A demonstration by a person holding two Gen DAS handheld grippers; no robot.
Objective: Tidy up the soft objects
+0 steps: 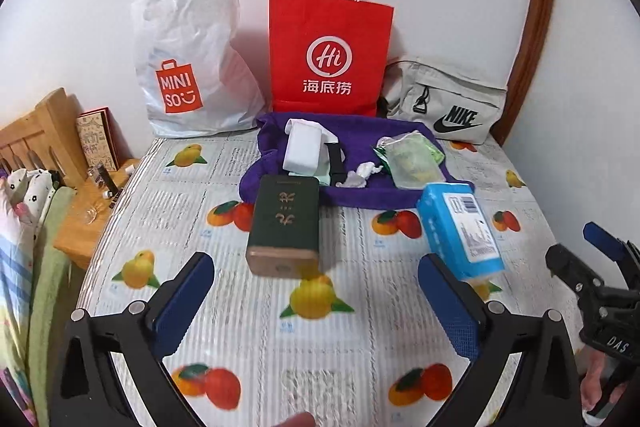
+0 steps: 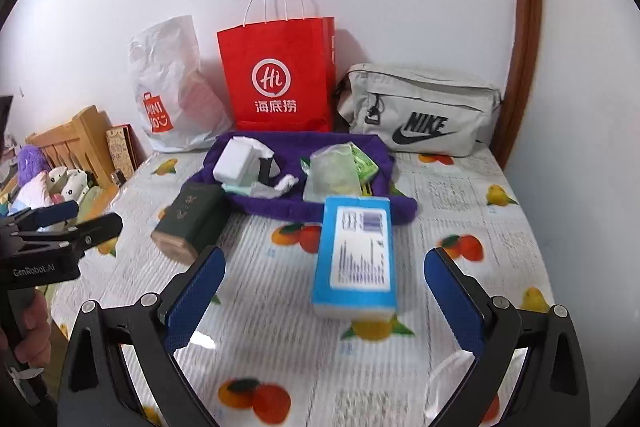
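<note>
Both tools empty with jaws spread wide: left gripper above the dark green rectangular box with a tan end, right gripper above the blue plastic-wrapped tissue pack, neither touching. Both packs lie on the fruit-print bed sheet, just in front of the purple fleece cloth holding a white foam block and a clear green-tinted packet. Against the wall behind: white Miniso plastic bag, red paper Haidilao bag, grey Nike pouch.
</note>
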